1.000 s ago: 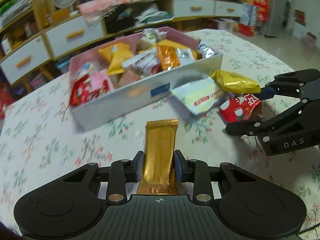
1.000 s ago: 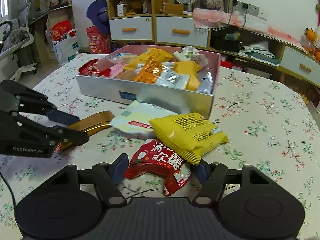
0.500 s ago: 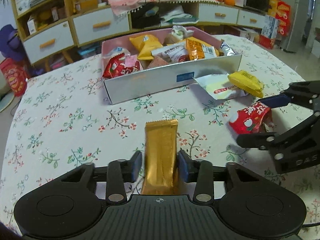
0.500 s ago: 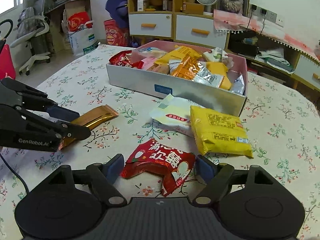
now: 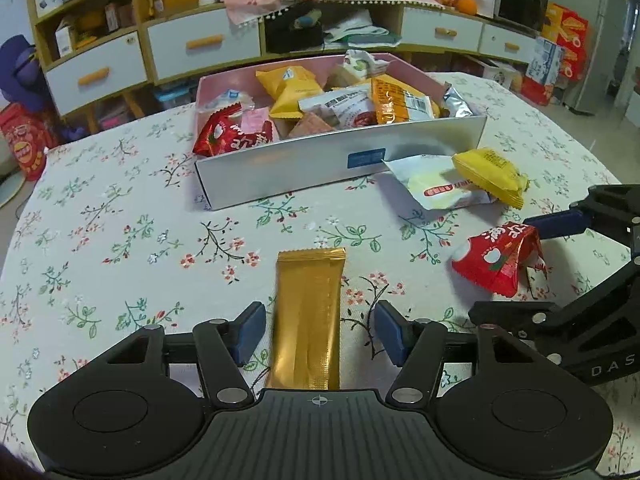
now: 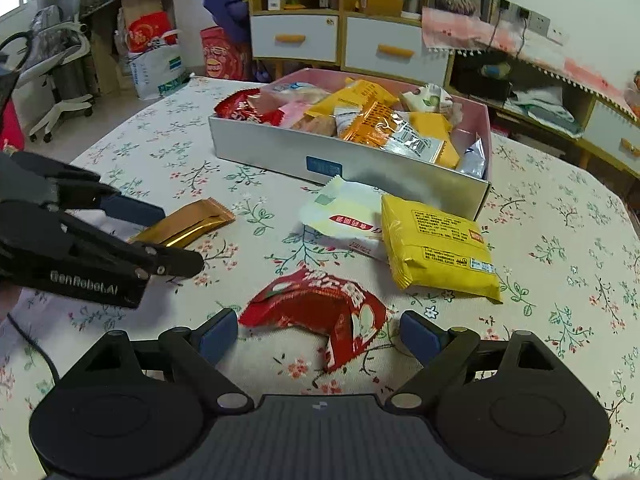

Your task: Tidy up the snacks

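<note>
A gold snack bar (image 5: 308, 312) lies flat on the floral cloth between the fingers of my left gripper (image 5: 320, 332). The jaws are opening and the pads stand clear of the bar on both sides. A crumpled red packet (image 6: 316, 308) lies on the cloth between the fingers of my right gripper (image 6: 318, 334), whose jaws are also opening without touching it. A silver box (image 5: 280, 176) with a pink inside, full of several snack packets, stands beyond. A yellow packet (image 6: 436, 248) and a white packet (image 6: 344, 216) lie in front of it.
The left gripper (image 6: 168, 236) sits left of the red packet in the right wrist view, around the gold bar (image 6: 188, 224). Drawer cabinets (image 5: 200, 48) and shelves stand behind the round table. An office chair (image 6: 52, 80) and bags stand on the floor at the far left.
Both grippers' jaws have spread: the left pads have come off the gold bar, the right off the red packet. The yellow packet, earlier over the red one, now lies apart.
</note>
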The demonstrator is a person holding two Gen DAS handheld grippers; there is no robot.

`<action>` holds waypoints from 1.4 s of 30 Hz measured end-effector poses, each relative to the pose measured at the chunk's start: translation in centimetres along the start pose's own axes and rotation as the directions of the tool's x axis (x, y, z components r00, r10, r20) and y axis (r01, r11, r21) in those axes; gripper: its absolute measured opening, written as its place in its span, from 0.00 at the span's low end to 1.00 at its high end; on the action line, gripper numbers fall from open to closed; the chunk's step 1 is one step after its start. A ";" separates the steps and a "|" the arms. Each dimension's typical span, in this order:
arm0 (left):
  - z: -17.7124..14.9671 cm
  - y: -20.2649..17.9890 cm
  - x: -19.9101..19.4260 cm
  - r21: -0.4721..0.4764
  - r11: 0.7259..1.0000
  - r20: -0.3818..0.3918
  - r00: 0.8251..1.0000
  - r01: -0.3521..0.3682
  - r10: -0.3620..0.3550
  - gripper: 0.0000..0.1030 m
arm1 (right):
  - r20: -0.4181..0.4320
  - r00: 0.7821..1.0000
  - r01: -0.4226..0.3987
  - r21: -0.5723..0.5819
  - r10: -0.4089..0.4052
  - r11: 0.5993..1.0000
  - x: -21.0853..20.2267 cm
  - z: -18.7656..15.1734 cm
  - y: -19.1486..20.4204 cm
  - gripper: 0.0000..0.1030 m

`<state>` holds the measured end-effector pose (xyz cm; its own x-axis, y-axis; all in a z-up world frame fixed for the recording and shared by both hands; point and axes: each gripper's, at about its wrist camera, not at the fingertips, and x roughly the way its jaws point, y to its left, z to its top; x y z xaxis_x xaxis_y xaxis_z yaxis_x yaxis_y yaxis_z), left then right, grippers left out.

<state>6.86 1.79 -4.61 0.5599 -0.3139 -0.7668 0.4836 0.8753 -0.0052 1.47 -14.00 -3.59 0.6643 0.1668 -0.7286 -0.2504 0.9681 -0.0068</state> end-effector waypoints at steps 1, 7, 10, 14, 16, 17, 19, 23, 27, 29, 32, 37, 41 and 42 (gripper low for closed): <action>0.1 0.0 0.0 -0.006 1.000 -0.002 1.000 -0.002 0.002 0.56 | -0.010 1.000 0.005 0.011 -0.005 1.000 0.1 0.2 0.1 0.59; 0.4 -0.3 0.1 -0.021 1.000 -0.022 1.000 -0.015 0.015 0.48 | -0.012 1.000 0.002 0.024 -0.002 1.000 0.0 0.8 0.6 0.53; 0.5 -0.4 0.0 -0.022 1.000 -0.026 1.000 -0.014 0.014 0.39 | -0.021 1.000 0.010 0.027 -0.010 1.000 0.1 0.9 0.8 0.49; 0.6 -0.3 -0.2 -0.022 1.000 -0.035 0.999 -0.012 0.011 0.29 | -0.041 0.999 0.018 0.026 -0.017 1.000 0.3 1.0 0.7 0.40; 0.6 -0.2 -0.2 -0.024 1.000 -0.039 0.999 -0.011 0.010 0.27 | -0.045 0.999 0.026 0.028 -0.025 0.999 0.4 1.0 0.7 0.38; 0.6 -0.2 -0.2 -0.023 1.000 -0.040 0.999 -0.010 0.009 0.27 | -0.046 0.999 0.028 0.027 -0.027 0.999 0.4 1.1 0.7 0.38; 0.6 -0.2 -0.2 -0.030 1.000 -0.042 0.999 -0.010 0.008 0.27 | -0.050 0.999 0.024 0.026 -0.022 0.999 0.5 1.2 0.8 0.39; 0.7 0.0 -0.2 -0.047 0.999 -0.046 0.999 -0.010 0.008 0.26 | -0.054 0.998 0.018 0.031 -0.016 0.999 0.4 1.5 0.9 0.48; 0.8 0.3 -0.2 -0.068 0.998 -0.051 0.999 -0.013 0.010 0.26 | -0.040 0.999 0.013 0.044 -0.012 0.999 0.1 1.9 0.9 0.54; 0.8 0.3 -0.2 -0.072 0.997 -0.053 0.999 -0.013 0.009 0.26 | -0.039 0.999 0.012 0.047 -0.010 0.999 0.1 2.1 0.9 0.51; 0.9 0.3 -0.2 -0.074 0.997 -0.057 0.998 -0.013 0.009 0.26 | -0.041 0.999 0.020 0.055 -0.018 0.998 0.3 2.3 0.9 0.44; 1.0 0.2 -0.3 -0.076 0.997 -0.056 0.998 -0.010 0.006 0.26 | -0.043 0.998 0.040 0.056 -0.038 0.998 0.5 2.4 0.9 0.28; 1.1 0.4 -0.7 -0.081 0.997 -0.050 0.999 -0.007 0.003 0.26 | -0.030 0.999 0.039 0.053 -0.037 0.998 0.1 2.7 0.9 0.17; 1.2 0.4 -0.8 -0.081 0.997 -0.048 0.999 -0.006 0.002 0.26 | -0.025 0.999 0.041 0.048 -0.039 0.998 0.0 2.7 1.1 0.16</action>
<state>7.41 1.98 -3.26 0.5279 -0.2940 -0.7968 0.4240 0.9041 -0.0527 3.11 -12.46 -1.70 0.6556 0.1236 -0.7449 -0.1888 0.9820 -0.0032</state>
